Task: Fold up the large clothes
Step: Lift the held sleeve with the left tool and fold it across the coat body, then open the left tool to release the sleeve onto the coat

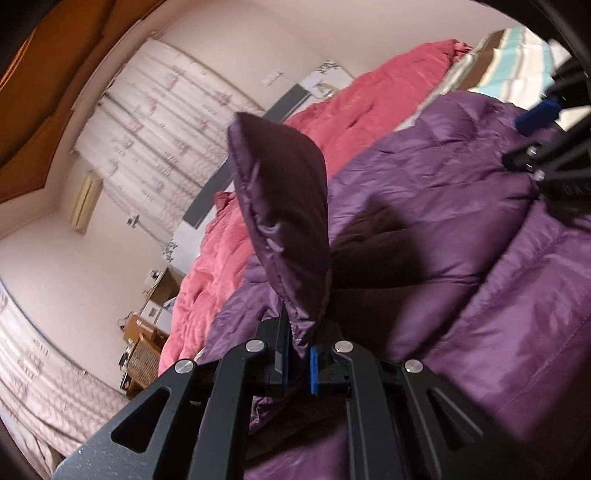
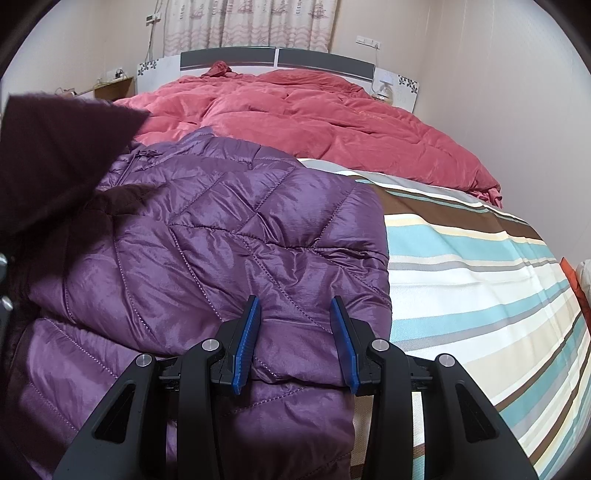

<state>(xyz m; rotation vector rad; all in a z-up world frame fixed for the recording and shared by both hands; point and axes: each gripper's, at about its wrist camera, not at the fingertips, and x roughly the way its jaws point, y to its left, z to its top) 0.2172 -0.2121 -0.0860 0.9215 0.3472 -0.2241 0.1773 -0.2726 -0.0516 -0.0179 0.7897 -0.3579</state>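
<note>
On striped bed sheet (image 2: 480, 266): purple jacket (image 2: 221, 240); left gripper (image 1: 301, 354) jaws clamp sleeve (image 1: 280, 206), right gripper (image 2: 295, 339) jaws part-open, empty.

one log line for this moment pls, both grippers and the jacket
left gripper: shut on sleeve, lifted over purple jacket | right gripper: open, jaws around jacket edge | striped sheet

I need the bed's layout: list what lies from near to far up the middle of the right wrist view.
right gripper → purple quilted jacket → red duvet → headboard → curtain.
</note>
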